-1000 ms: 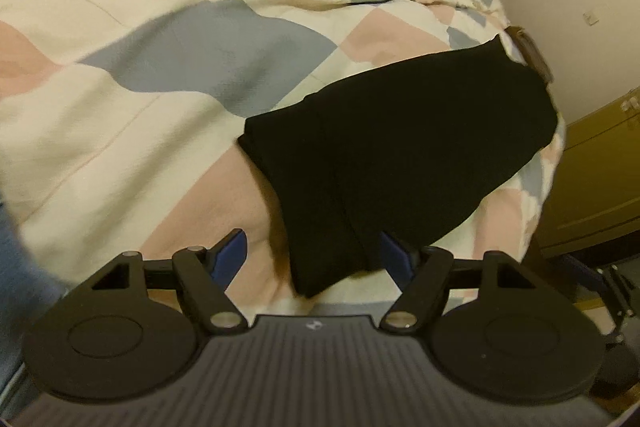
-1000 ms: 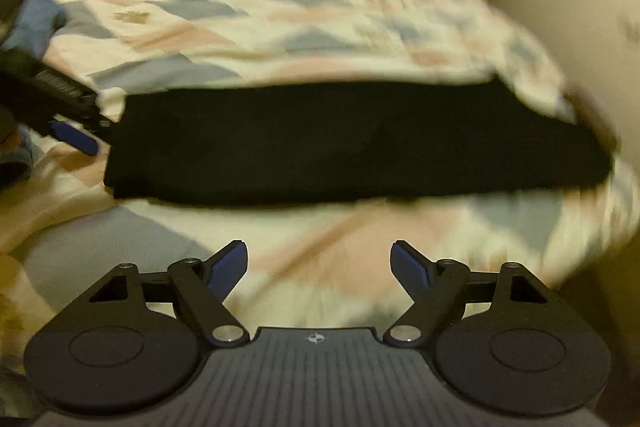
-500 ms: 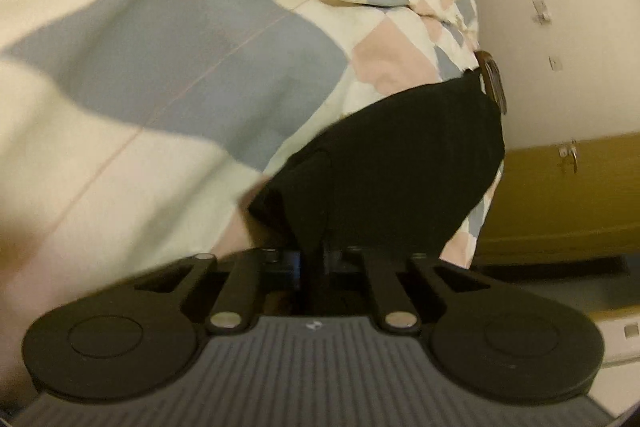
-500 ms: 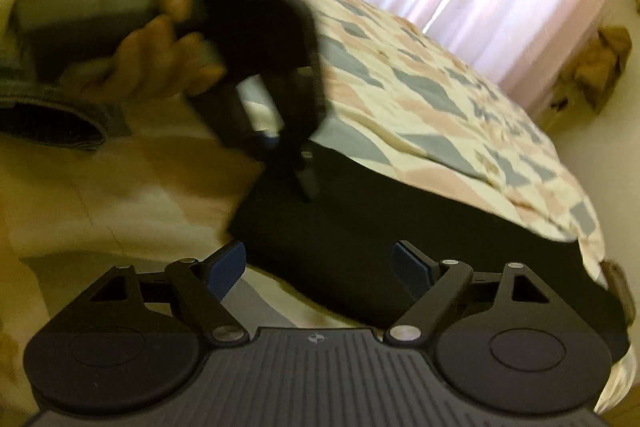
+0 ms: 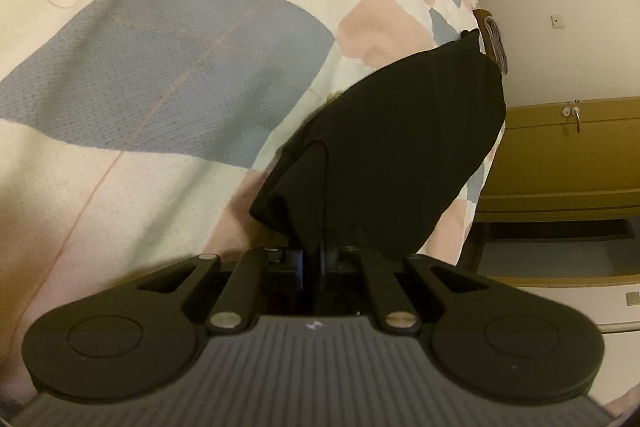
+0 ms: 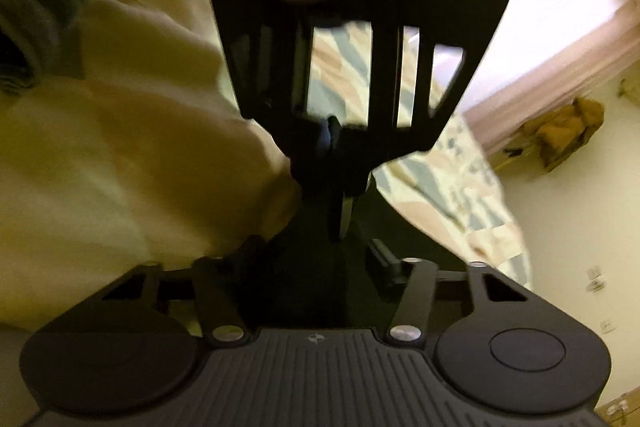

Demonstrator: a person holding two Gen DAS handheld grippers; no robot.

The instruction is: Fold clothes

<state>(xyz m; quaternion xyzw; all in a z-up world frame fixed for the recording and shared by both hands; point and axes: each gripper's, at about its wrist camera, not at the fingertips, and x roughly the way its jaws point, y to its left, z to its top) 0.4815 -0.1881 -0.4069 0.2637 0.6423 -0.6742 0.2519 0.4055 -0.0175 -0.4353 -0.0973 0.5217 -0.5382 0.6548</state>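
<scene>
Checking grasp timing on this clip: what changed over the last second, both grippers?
The left gripper went from jaws open short of the black garment to shut on its near end, lifting it slightly. The right gripper swung from facing the garment's long side to that same end, and its jaws closed in on the dark cloth, though blur hides the pinch itself. The garment's far end remains on the checked quilt.

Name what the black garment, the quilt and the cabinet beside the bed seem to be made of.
Garment: soft matte fabric, probably knit; it drapes and folds without shine.
Quilt: woven cotton-like cloth; a fine dotted weave and stitched seams show.
Cabinet: likely painted wood or laminate; flat, smooth olive panels with a metal handle.
</scene>
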